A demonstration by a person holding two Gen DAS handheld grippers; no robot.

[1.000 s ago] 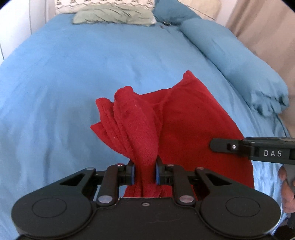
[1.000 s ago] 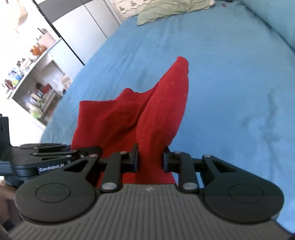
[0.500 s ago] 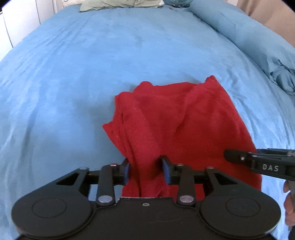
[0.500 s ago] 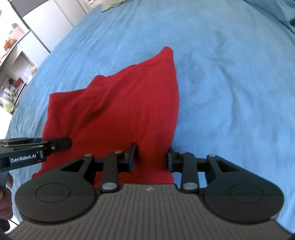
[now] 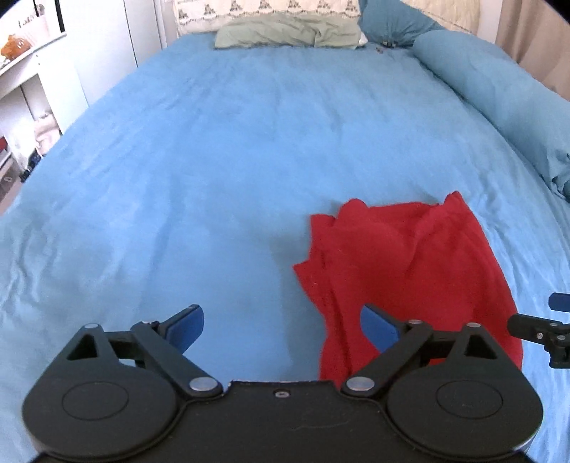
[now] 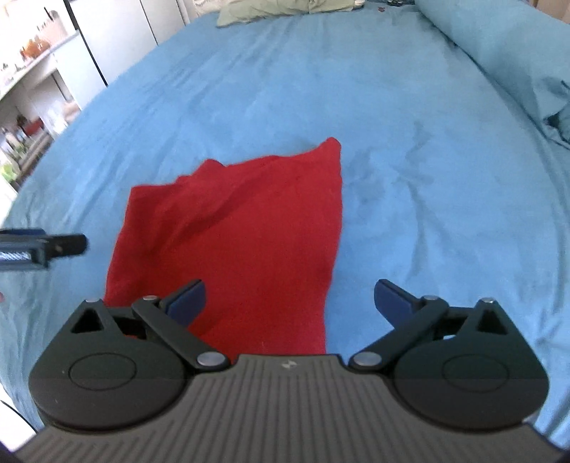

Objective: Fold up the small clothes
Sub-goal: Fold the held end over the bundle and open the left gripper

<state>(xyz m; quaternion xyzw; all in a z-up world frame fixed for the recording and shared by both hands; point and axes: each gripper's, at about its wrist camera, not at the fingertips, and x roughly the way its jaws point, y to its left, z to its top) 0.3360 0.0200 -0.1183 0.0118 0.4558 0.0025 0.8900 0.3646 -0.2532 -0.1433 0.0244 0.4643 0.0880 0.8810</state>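
While the left gripper (image 5: 281,324) and right gripper (image 6: 289,299) both stand released, the red garment (image 6: 245,242) lies lengthwise on the bed (image 6: 409,124), pointing toward the pillows (image 5: 288,34).

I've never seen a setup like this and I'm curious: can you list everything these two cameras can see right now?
Red cloth: one, red, lying loose and rumpled on the bed, nearest the cameras.
Bed cover: one, blue, spread over the whole bed.
Green pillow: one, pale green, at the head of the bed.
Patterned pillow: one, cream with a small print, behind the green one.
Rolled duvet: one, blue, along the bed's right side.
Shelves: white, holding small items too blurred to name, left of the bed.
Left gripper: one, black with blue pads, fingers spread open, holding nothing.
Right gripper: one, black and grey with blue pads, fingers spread open above the cloth's near edge.
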